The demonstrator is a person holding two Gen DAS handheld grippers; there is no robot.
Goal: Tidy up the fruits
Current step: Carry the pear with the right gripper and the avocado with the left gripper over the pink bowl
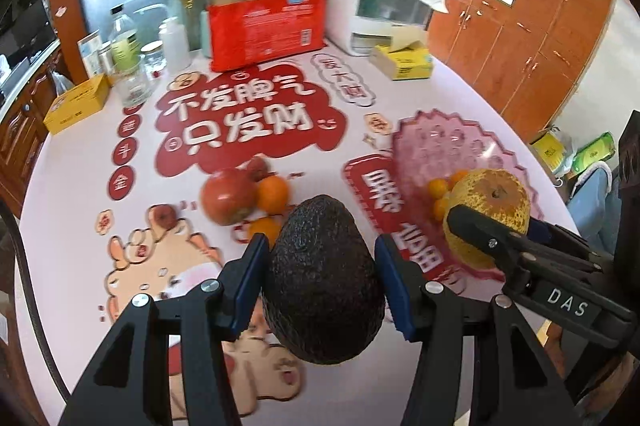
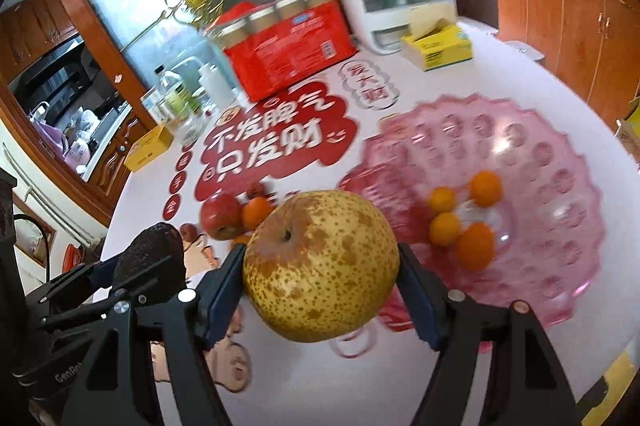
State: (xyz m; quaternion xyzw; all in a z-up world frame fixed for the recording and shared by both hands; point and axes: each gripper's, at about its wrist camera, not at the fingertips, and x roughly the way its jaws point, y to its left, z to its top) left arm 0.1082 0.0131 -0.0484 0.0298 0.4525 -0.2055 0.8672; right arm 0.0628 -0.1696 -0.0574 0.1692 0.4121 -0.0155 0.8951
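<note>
My left gripper (image 1: 322, 274) is shut on a dark, bumpy avocado (image 1: 324, 278), lifted above the table. My right gripper (image 2: 320, 274) is shut on a speckled yellow pear (image 2: 320, 266), also in the air. Each held fruit shows in the other view too: the pear (image 1: 490, 201) at the right, the avocado (image 2: 154, 258) at the left. A pink glass fruit bowl (image 2: 560, 185) sits on the table ahead to the right, holding several small oranges (image 2: 474, 246). On the table to the left lie a red apple (image 1: 226, 199), an orange (image 1: 273, 193) and smaller fruits.
At the back of the table stand a red pack of jars (image 1: 264, 25), a white appliance (image 1: 380, 5), a yellow tissue box (image 1: 404, 63), bottles and glass jars (image 1: 128, 65) and a yellow carton (image 1: 76, 103). Wooden cabinets (image 1: 540, 45) line the right.
</note>
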